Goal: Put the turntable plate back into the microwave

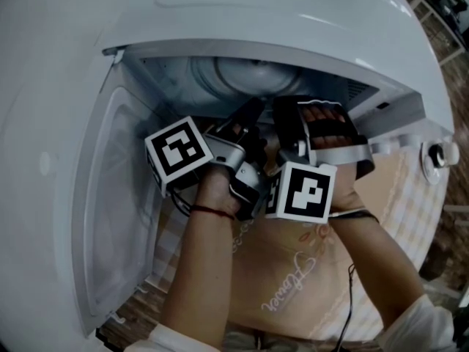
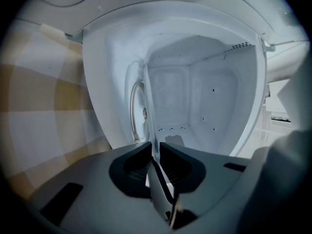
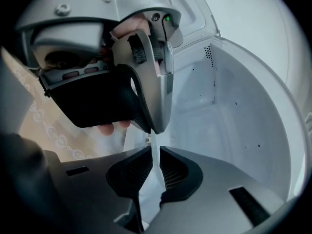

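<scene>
White microwave stands open. Left gripper and right gripper each pinch the clear turntable plate edge-on. From above it is hidden behind them.

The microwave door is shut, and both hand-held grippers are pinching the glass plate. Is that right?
No, the microwave door is open; the head view shows it swung out to the left. The left hand-held gripper and the right hand-held gripper are both pinching the glass plate.
</scene>
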